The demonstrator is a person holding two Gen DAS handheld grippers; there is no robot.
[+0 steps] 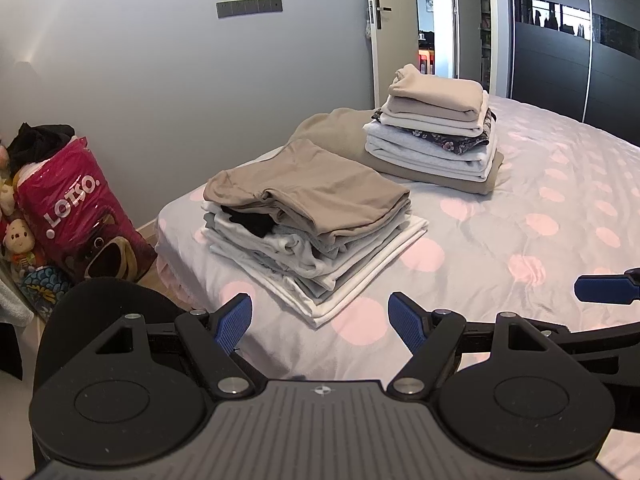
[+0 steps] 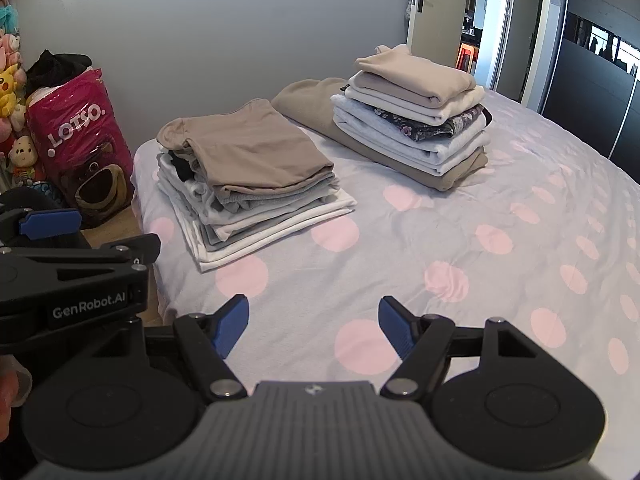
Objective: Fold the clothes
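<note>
Two stacks of folded clothes lie on the bed. The nearer stack [image 1: 316, 220] [image 2: 248, 176] has a tan garment on top and white and grey layers below. The farther stack [image 1: 436, 128] [image 2: 412, 116] is topped by beige pieces, with a dark floral item in the middle. My left gripper [image 1: 320, 320] hovers open over the bedspread in front of the nearer stack, nothing between its blue pads. My right gripper [image 2: 312, 324] is open too, over bare bedspread, holding nothing. One blue right fingertip [image 1: 604, 288] shows in the left wrist view. The left gripper's body [image 2: 72, 280] shows at left in the right wrist view.
The bed [image 1: 520, 220] [image 2: 460, 240] has a lilac cover with pink dots. Beside its left edge stand a pink Lotso bag [image 1: 76, 216] [image 2: 80, 148] and plush toys [image 2: 10, 92]. A grey wall, an open door [image 1: 378, 20] and a dark wardrobe [image 1: 580, 60] lie beyond.
</note>
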